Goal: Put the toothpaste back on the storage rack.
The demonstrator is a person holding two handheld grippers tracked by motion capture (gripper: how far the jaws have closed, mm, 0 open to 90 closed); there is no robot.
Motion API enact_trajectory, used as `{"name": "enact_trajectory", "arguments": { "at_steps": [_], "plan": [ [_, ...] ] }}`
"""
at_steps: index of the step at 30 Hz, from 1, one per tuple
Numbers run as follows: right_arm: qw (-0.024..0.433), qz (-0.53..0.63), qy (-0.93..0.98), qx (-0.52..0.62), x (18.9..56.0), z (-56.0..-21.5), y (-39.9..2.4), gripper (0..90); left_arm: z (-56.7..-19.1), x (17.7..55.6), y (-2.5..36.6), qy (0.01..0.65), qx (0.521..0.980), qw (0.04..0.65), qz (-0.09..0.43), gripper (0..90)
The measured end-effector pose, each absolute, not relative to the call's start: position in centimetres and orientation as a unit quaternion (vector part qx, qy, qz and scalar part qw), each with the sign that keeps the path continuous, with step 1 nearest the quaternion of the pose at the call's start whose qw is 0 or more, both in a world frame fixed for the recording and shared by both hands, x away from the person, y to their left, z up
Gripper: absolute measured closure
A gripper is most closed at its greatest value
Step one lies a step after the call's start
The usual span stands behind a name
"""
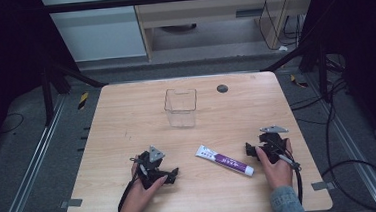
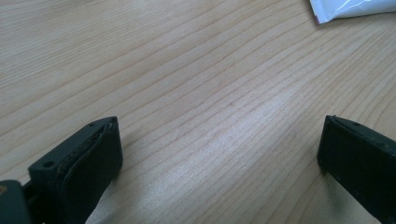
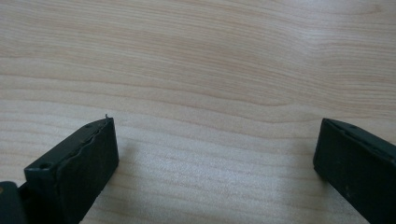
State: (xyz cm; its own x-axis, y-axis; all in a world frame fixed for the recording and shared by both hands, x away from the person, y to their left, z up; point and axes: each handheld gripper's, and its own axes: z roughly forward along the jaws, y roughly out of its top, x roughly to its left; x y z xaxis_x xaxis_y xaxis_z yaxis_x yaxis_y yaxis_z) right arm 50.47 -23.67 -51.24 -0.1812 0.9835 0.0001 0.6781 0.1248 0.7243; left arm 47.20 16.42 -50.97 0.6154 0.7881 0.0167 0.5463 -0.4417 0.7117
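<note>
Tube (image 1: 225,160), white and purple: laid flat on the tabletop (image 1: 127,120) between both grippers, long axis slanted, cap end toward the right gripper (image 1: 252,150), flat end toward the left gripper (image 1: 172,176). Right gripper judged slightly nearer. Jaws of both are spread, nothing pinched. Clear bin (image 1: 180,107) stands well beyond.

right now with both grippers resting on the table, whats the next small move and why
Probably swing the right gripper inward toward the toothpaste tube, since its capped end lies nearest that side. Both grippers sit open with bare wood between their jaws, and the left gripper is also beside the tube, so either could take it. The clear container stands empty farther back, a likely place to drop it.
</note>
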Motion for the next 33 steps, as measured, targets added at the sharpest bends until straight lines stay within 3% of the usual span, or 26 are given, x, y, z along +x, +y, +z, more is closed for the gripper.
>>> {"name": "enact_trajectory", "arguments": {
  "at_steps": [23, 26, 33],
  "plan": [
    [0.246, 0.308, 0.717, 0.574, 50.2, -51.2, -23.9, 0.7, -51.0, 47.2, 16.5, 0.405, 0.829, 0.341, 0.178, 0.0],
    [0.243, 0.312, 0.718, 0.573, 49.9, -51.1, -24.0, 6.3, -51.0, 47.2, 16.5, 0.404, 0.830, 0.341, 0.178, 0.0],
    [0.248, 0.331, 0.729, 0.546, 48.2, -48.6, -23.7, 8.4, -51.0, 47.3, 16.6, 0.401, 0.831, 0.342, 0.177, 0.0]
  ]
}}
